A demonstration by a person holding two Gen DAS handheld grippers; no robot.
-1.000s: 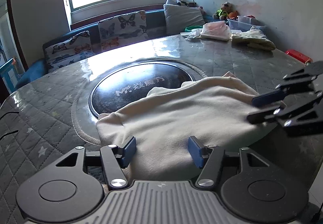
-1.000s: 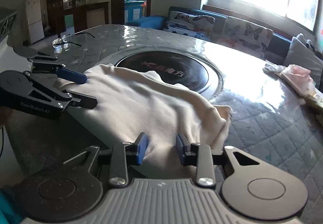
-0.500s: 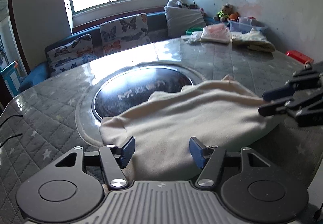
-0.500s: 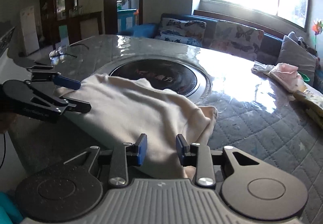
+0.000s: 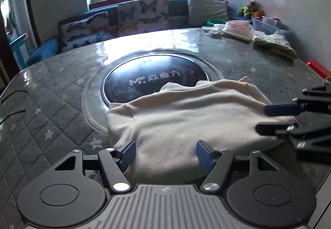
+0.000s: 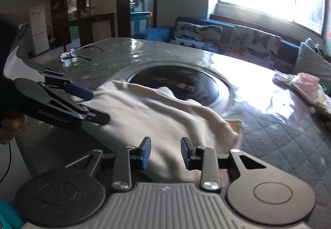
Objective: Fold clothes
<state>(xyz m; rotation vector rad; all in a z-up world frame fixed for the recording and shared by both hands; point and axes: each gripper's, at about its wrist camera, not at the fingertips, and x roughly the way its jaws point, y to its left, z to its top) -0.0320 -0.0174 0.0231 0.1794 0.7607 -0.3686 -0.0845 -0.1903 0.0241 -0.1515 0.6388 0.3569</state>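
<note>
A cream garment (image 5: 186, 119) lies in a loose folded heap on the grey quilted table, its far edge over the black round hob (image 5: 153, 82). It also shows in the right wrist view (image 6: 163, 117). My left gripper (image 5: 165, 154) is open, its blue pads astride the garment's near edge; it also shows in the right wrist view (image 6: 99, 105). My right gripper (image 6: 165, 155) is open at the garment's near right side; it also shows in the left wrist view (image 5: 262, 117), above the cloth's right edge.
A pile of other clothes (image 5: 238, 29) and a yellowish folded cloth (image 5: 277, 44) lie at the table's far right. A red object (image 5: 318, 66) sits at the right edge. Glasses (image 6: 80, 55) lie far left. A sofa with butterfly cushions (image 5: 142, 14) stands behind.
Both grippers have lifted and pulled back slightly along the garment's near edge. The cloth has shifted a little and stays on the table; both jaws remain open.
</note>
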